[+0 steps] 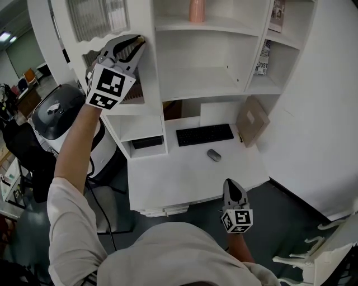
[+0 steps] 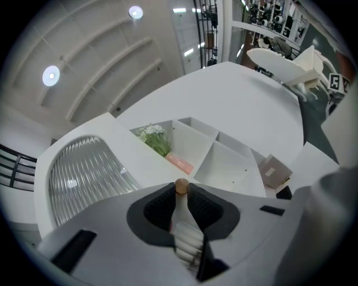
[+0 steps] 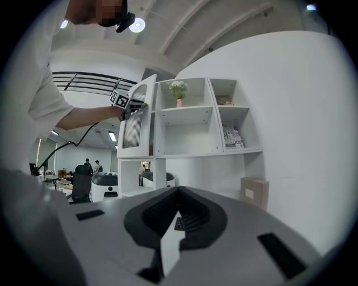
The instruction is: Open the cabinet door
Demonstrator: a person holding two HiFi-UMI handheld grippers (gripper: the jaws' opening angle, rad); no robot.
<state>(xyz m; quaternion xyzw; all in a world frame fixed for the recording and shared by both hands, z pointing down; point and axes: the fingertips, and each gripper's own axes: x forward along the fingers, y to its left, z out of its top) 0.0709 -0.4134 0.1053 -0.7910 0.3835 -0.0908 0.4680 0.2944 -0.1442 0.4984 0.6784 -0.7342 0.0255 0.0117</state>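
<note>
The white cabinet door (image 1: 100, 19) with its ribbed glass pane (image 2: 84, 173) hangs at the upper left of the shelf unit and stands swung out from its compartment (image 3: 134, 120). My left gripper (image 1: 136, 40) is raised to the door's free edge. Its jaws are shut on the small round wooden knob (image 2: 181, 186), which shows between the black pads (image 2: 204, 209). My right gripper (image 1: 233, 184) hangs low in front of the desk edge, pointing level at the shelves, shut (image 3: 179, 192) with nothing in it.
On the white desk (image 1: 168, 179) lie a black keyboard (image 1: 205, 134) and a grey mouse (image 1: 213, 155); a brown box (image 1: 253, 120) leans at the right. A pink vase (image 1: 196, 10) stands on an upper shelf. A white-and-black machine (image 1: 56, 111) stands left, a white chair (image 1: 330, 246) lower right.
</note>
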